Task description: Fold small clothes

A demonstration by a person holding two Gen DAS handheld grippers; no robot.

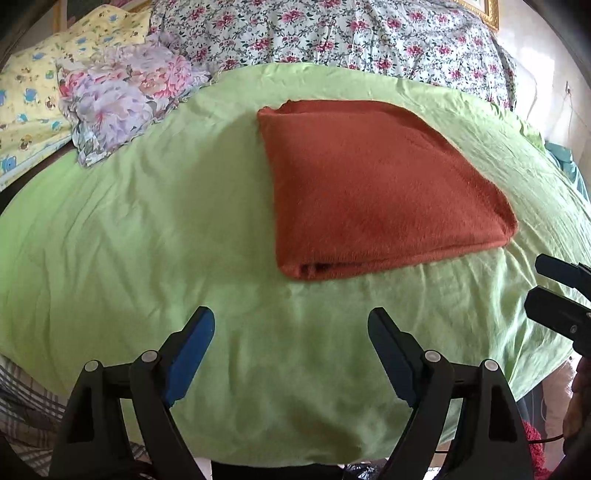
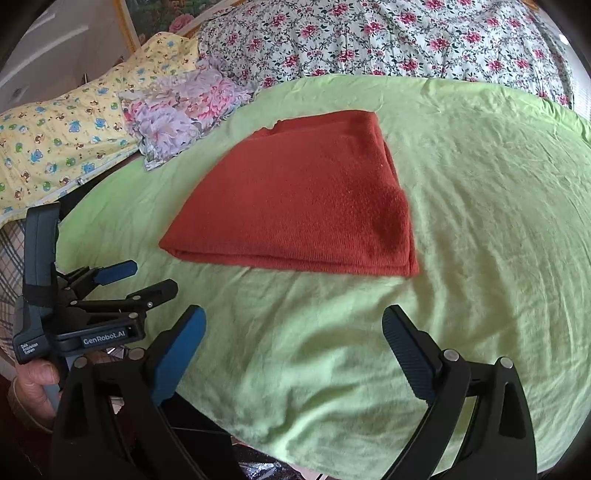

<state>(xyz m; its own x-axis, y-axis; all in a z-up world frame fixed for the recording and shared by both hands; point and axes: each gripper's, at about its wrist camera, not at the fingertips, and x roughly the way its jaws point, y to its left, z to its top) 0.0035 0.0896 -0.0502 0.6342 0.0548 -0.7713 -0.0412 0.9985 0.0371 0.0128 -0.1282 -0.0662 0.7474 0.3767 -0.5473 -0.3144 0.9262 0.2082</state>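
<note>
Green sheet (image 1: pixel 147 240) spread over a bed; floral quilt (image 1: pixel 332 33) seen along its far edge. Rust cloth (image 1: pixel 376 184), folded flat, lies mid-sheet, nearer the far edge. Floral bundle (image 1: pixel 122 107) at far left corner. Left gripper (image 1: pixel 291 339) and right gripper (image 2: pixel 295 328) held released, nothing between the jaws, short of the cloth's near edge.

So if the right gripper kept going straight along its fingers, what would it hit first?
Probably the bare green sheet just short of the folded rust-red cloth; the open right gripper holds nothing.
</note>
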